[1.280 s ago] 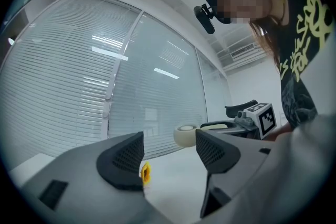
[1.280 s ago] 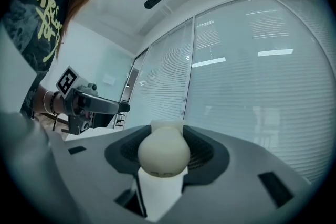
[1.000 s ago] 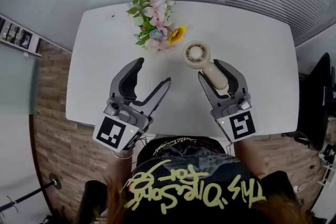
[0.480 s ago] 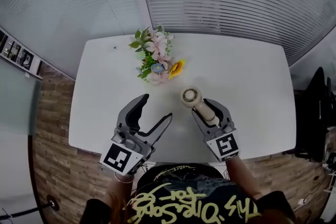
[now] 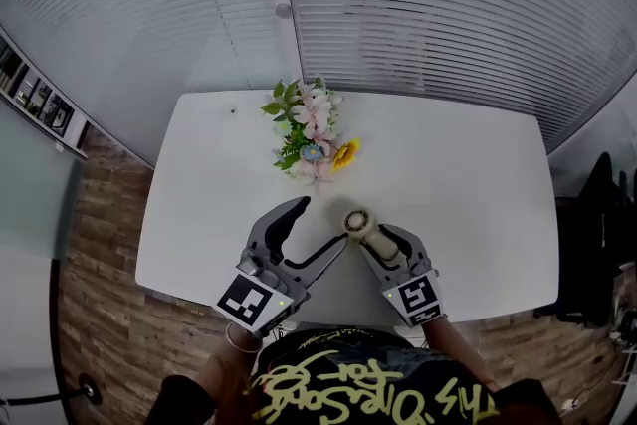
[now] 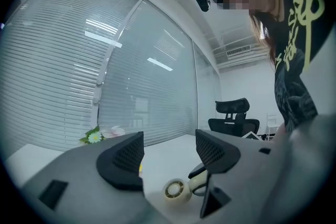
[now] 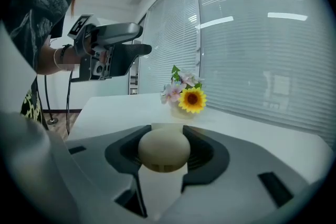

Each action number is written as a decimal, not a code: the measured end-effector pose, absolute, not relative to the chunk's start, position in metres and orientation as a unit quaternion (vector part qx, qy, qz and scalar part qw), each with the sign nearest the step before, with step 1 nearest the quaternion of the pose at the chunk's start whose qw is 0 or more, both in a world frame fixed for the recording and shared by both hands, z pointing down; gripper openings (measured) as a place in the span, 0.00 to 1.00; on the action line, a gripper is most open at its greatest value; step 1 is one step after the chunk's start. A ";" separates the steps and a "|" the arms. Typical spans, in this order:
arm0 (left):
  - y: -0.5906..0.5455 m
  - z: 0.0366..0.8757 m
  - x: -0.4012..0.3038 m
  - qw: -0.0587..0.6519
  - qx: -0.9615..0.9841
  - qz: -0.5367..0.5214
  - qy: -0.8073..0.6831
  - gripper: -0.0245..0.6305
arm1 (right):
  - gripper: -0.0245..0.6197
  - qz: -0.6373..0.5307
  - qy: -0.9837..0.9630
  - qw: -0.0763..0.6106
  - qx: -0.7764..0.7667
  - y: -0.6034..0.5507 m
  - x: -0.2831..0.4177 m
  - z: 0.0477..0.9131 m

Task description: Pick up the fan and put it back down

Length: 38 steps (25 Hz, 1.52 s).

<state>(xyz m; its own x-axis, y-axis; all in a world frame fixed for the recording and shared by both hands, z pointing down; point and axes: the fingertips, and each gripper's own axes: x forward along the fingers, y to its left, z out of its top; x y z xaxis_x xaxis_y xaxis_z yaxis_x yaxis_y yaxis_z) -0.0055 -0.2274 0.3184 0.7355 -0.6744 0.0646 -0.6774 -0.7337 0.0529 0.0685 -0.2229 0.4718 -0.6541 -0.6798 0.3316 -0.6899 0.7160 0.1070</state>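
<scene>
Right gripper (image 5: 390,244) is clamped on the handle of the cream fan (image 5: 358,221) over the near part of the white table (image 5: 468,174), left gripper (image 5: 320,224) just beside it with jaws wide and empty, flower bouquet (image 5: 314,139) standing farther back.

My left tool (image 5: 320,225) and right tool (image 5: 382,242) are matt grey plastic; the fan (image 5: 359,221) smooth cream plastic; the tabletop (image 5: 468,174) smooth white.
</scene>
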 end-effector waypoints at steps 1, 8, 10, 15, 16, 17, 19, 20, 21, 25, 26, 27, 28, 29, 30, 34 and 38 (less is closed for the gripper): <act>-0.228 0.317 -0.005 0.037 0.930 0.020 -0.364 0.50 | 0.34 0.010 -0.910 0.185 0.370 -0.221 0.066 0.476; -0.235 0.317 -0.004 0.037 0.929 0.023 -0.367 0.49 | 0.34 0.027 -0.906 0.215 0.362 -0.212 0.058 0.493; -0.241 0.314 -0.007 0.021 0.929 0.012 -0.368 0.49 | 0.34 0.021 -0.906 0.221 0.360 -0.217 0.057 0.509; -0.237 0.315 0.002 0.020 0.932 -0.006 -0.362 0.49 | 0.34 0.066 -0.897 0.245 0.361 -0.209 0.066 0.531; -0.237 0.311 0.003 0.023 0.932 -0.013 -0.363 0.49 | 0.34 0.069 -0.896 0.255 0.357 -0.211 0.064 0.531; -0.236 0.310 0.004 0.023 0.931 -0.019 -0.364 0.49 | 0.34 0.069 -0.895 0.270 0.349 -0.210 0.061 0.533; -0.234 0.313 0.005 0.031 0.930 -0.015 -0.367 0.49 | 0.34 0.062 -0.890 0.308 0.332 -0.204 0.057 0.539; -0.234 0.315 0.006 0.034 0.929 -0.012 -0.368 0.49 | 0.34 0.055 -0.887 0.322 0.327 -0.204 0.057 0.542; -0.236 0.315 0.007 0.035 0.929 -0.011 -0.369 0.49 | 0.34 0.049 -0.884 0.332 0.324 -0.205 0.056 0.543; -0.234 0.314 0.011 0.029 0.929 -0.009 -0.368 0.49 | 0.34 0.053 -0.881 0.344 0.320 -0.203 0.057 0.546; -0.233 0.314 0.013 0.028 0.930 -0.007 -0.367 0.49 | 0.34 0.055 -0.882 0.344 0.317 -0.202 0.057 0.546; -0.232 0.315 0.014 0.029 0.930 -0.006 -0.366 0.49 | 0.34 0.058 -0.883 0.345 0.312 -0.201 0.057 0.545; -0.230 0.316 0.015 0.030 0.930 -0.007 -0.365 0.49 | 0.34 0.062 -0.884 0.346 0.307 -0.199 0.058 0.545; -0.229 0.317 0.015 0.031 0.930 -0.007 -0.365 0.49 | 0.34 0.065 -0.885 0.347 0.303 -0.198 0.059 0.546; -0.227 0.318 0.015 0.033 0.930 -0.007 -0.366 0.49 | 0.35 0.068 -0.886 0.348 0.299 -0.196 0.061 0.546; -0.227 0.321 0.015 0.038 0.929 -0.008 -0.369 0.49 | 0.36 0.062 -0.885 0.351 0.298 -0.192 0.077 0.538; -0.231 0.317 0.014 0.034 0.928 -0.008 -0.371 0.49 | 0.36 0.057 -0.891 0.325 0.311 -0.197 0.091 0.516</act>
<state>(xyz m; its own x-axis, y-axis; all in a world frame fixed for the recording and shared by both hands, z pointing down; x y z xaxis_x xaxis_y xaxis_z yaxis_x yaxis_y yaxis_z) 0.0141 -0.2307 0.3168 0.7241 -0.6896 0.0096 -0.6885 -0.7220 0.0691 0.0909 -0.1973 0.5162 -0.5945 -0.5181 0.6149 -0.5917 0.7997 0.1017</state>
